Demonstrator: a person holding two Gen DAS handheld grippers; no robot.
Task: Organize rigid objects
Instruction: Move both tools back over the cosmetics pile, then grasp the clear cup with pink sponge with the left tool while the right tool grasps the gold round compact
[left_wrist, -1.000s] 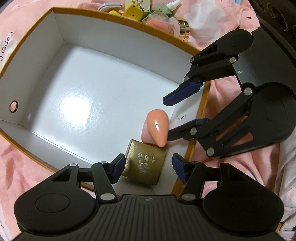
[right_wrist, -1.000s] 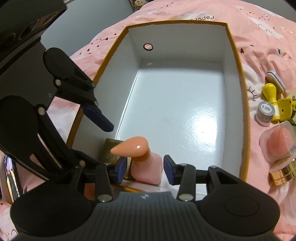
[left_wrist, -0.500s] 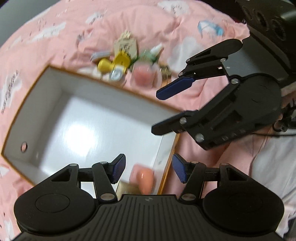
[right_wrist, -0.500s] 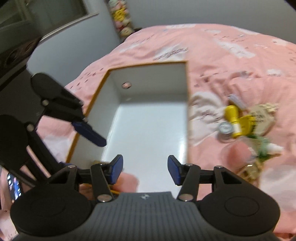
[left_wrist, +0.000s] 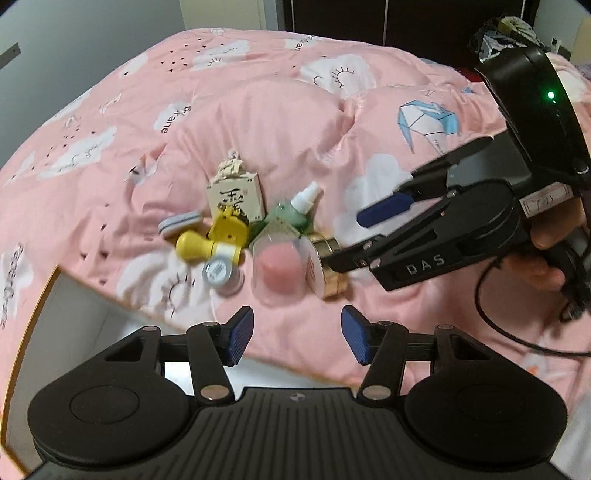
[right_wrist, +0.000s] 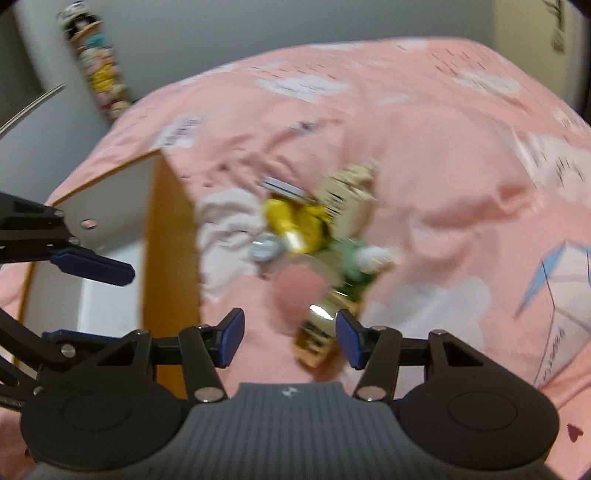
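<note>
Dim indoor light, heavy motion blur (fisheye-bent edges)

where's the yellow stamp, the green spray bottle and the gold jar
yellow stamp (left_wrist: 192, 246), left wrist view, on its round handle
green spray bottle (left_wrist: 293, 218), left wrist view, on its body
gold jar (left_wrist: 330, 267), left wrist view, on its side

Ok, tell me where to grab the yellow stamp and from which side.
Grip the yellow stamp across its narrow neck, between the round knob at its left end and the white band. It lies on its side on the quilt, so come from above, probably with the left gripper, pads on either side. The silver jar crowds its near side, so keep clear there.
</note>
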